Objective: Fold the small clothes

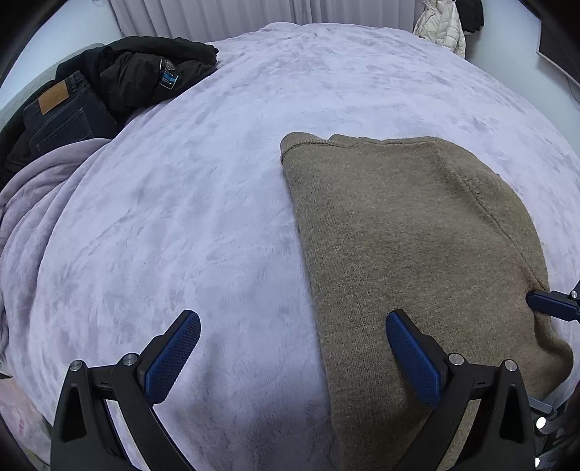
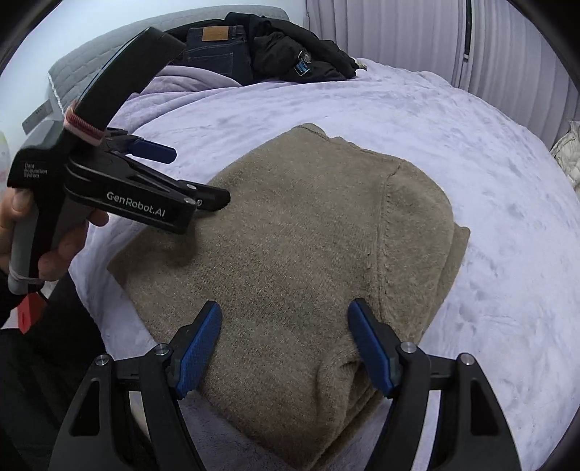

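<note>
On the bed (image 1: 217,181), the folded sweater (image 1: 398,235) lies lengthwise away from view.

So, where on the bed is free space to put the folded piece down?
The widest bare patch of blanket lies left of the brown sweater, bordered by the dark jeans and black jacket near the headboard. Another lies beyond the sweater toward the curtain. That clothes corner is crowded.

left gripper (image 1: 293,353): jaws apart | right gripper (image 2: 285,347): jaws apart, seemingly empty
</note>
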`<state>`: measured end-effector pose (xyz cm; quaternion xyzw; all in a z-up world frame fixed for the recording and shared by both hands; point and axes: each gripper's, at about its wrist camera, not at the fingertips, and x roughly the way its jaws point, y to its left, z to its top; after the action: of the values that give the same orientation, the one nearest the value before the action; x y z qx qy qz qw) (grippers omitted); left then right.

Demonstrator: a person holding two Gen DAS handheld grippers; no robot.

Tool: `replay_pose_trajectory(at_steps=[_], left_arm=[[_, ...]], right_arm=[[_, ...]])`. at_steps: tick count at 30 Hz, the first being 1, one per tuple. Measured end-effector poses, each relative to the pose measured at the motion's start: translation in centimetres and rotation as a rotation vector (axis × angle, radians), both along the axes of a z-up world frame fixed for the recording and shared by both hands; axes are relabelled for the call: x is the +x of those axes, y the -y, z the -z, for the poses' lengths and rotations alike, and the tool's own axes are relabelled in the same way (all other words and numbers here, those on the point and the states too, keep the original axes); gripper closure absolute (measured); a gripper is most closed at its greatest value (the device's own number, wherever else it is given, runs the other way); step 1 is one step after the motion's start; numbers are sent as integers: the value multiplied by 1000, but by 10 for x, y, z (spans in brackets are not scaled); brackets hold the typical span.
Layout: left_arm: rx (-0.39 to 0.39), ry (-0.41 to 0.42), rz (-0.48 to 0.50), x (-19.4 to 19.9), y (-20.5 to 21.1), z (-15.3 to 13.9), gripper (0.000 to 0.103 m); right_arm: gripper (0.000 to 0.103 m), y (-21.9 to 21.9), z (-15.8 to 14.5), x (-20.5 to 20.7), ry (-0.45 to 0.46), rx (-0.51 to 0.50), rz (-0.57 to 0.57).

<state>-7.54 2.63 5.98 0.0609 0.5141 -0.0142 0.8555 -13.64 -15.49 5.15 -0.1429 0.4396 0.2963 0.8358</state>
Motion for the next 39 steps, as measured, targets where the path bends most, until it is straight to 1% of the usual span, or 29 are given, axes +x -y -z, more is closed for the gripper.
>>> replay_pose_trajectory(at_steps=[2, 4, 5, 6, 8, 10, 13, 15, 17, 19, 23, 25, 26, 28, 30, 32, 37, 39], left_arm=[[-3, -10, -24, -5, 0, -8, 0], [-31, 4, -20, -16, 1, -22, 0], [-44, 15, -9, -21, 3, -28, 0], [-49, 26, -3, -26, 6, -33, 0], [-53, 43, -1, -32, 13, -39, 0], [-44, 41, -12, -34, 21, -38, 0], [-41, 14, -12, -33, 29, -30, 0], [-42, 0, -18, -34, 30, -25, 0], [-46, 2, -22, -36, 30, -24, 0], [-51, 18, -36, -38, 29, -24, 0], [-96, 57, -83, -40, 21, -26, 0], [-135, 32, -96, -37, 16, -24, 0], [-142, 22, -102, -36, 14, -22, 0], [-124, 10, -122, -34, 12, -20, 0], [-110, 22, -131, -34, 10, -20, 0], [-77, 33, -150, -33, 8, -20, 0], [-104, 17, -132, -27, 3, -19, 0], [-98, 22, -134, -24, 2, -19, 0]], right_arm=[[28, 1, -6, 1, -23, 6, 41], [27, 8, -27, -3, -28, 56, 108], [26, 13, -42, -10, 2, 87, 133], [24, 16, -54, -17, 40, 91, 157], [22, 19, -71, -24, 98, 41, 233], [21, 20, -77, -24, 101, 2, 298], [21, 22, -72, -20, 77, -38, 371], [21, 24, -64, -15, 31, -40, 388], [21, 26, -59, -13, 2, -33, 400], [21, 27, -55, -13, -7, -41, 411], [21, 26, -50, -16, -24, -61, 426], [21, 25, -49, -16, -34, -65, 429], [21, 24, -48, -15, -38, -69, 431], [21, 23, -48, -15, -39, -78, 434], [21, 22, -48, -15, -38, -86, 434], [21, 21, -48, -13, -39, -96, 438], [21, 17, -47, -8, -50, -115, 444], [21, 16, -47, -5, -54, -121, 449]])
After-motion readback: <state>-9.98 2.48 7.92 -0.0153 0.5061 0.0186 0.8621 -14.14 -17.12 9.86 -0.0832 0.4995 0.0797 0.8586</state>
